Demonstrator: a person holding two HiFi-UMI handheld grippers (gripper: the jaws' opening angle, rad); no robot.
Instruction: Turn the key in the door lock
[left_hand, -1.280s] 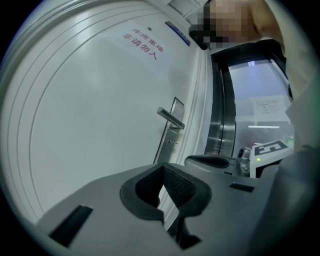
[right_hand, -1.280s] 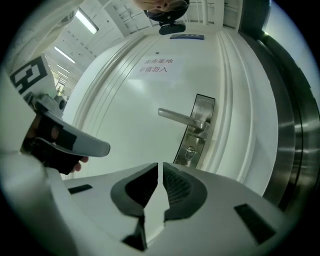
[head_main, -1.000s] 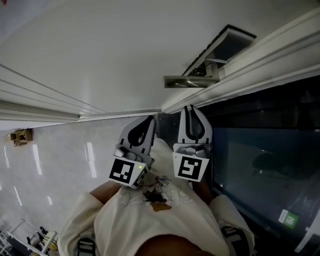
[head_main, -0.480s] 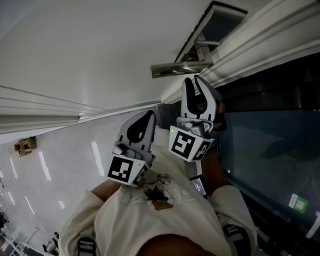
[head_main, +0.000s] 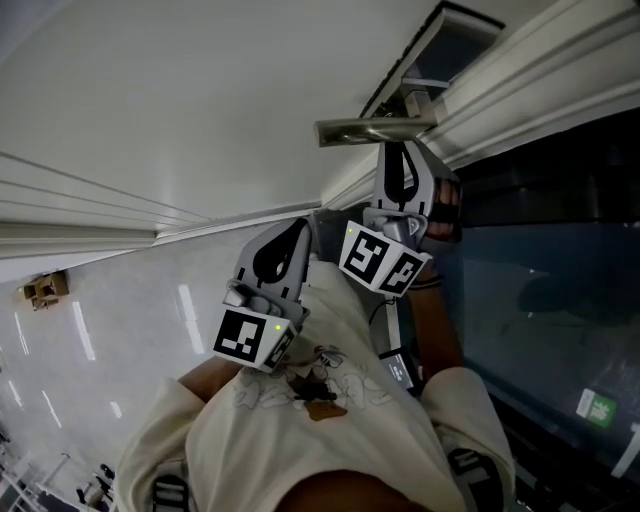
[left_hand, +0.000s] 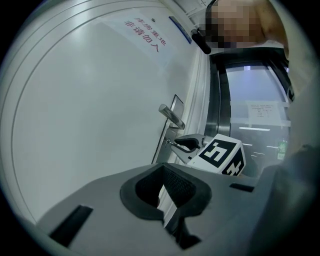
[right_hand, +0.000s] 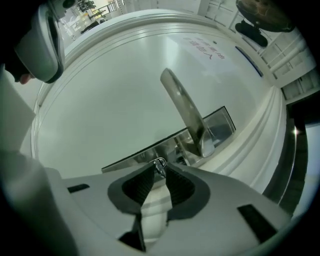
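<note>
A white door (head_main: 200, 100) fills the upper left of the head view, its frame (head_main: 520, 80) running along the right edge with a dark glass panel (head_main: 540, 300) beyond it. A silver door handle (head_main: 370, 128) sticks out level from a metal lock plate (right_hand: 150, 152). The right gripper (head_main: 403, 150) reaches up just beneath that handle, close to the frame, with little room on either side. Its own view shows what the head view hides: the jaws are pinched together on the key (right_hand: 159, 164), which stands in the lock plate just below the handle. The left gripper (head_main: 295, 245) hangs lower and well apart from the door, over pale floor (head_main: 100, 320), with open room around it. Its jaws are together with nothing between them. From its view, the key juts from the door edge into the right gripper's tips, and a notice with red characters (left_hand: 145, 36) shows higher on the door.
</note>
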